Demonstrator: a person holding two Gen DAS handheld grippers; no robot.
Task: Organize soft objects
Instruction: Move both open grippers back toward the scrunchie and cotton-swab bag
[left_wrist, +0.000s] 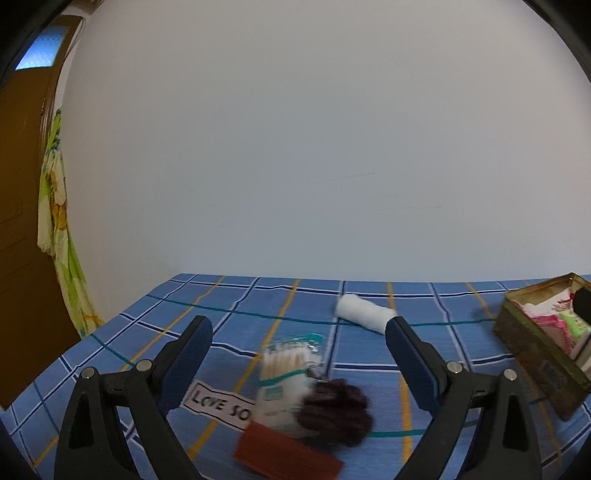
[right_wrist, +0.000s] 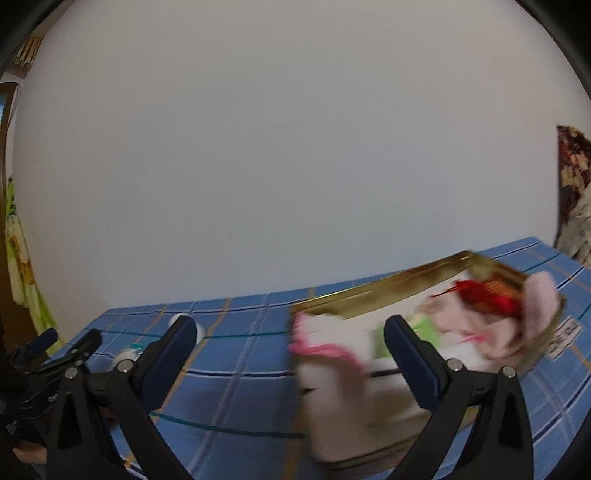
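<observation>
Both the left gripper (left_wrist: 299, 326) and right gripper (right_wrist: 290, 328) hung spread and empty. Below the left lay a clear cotton-swab packet (left_wrist: 286, 365) and dark fuzzy scrunchie (left_wrist: 338, 413) near the blue plaid cloth's (left_wrist: 207, 306) front edge. Likely next: pinch one, carry it to the gold tin box (right_wrist: 373, 291) on the right.

A white roll of soft wadding (left_wrist: 364, 313) is lying on its side, apart from the rest. A clear packet of cotton swabs (left_wrist: 286, 373) is lying flat, with a dark maroon fuzzy item (left_wrist: 338, 411) touching its near end and a flat rust-red piece (left_wrist: 286, 456) just beside both. A gold tin box (right_wrist: 373, 291) is standing open, and pink, white, green and red soft items (right_wrist: 480, 314) are being held inside it, blurred.
</observation>
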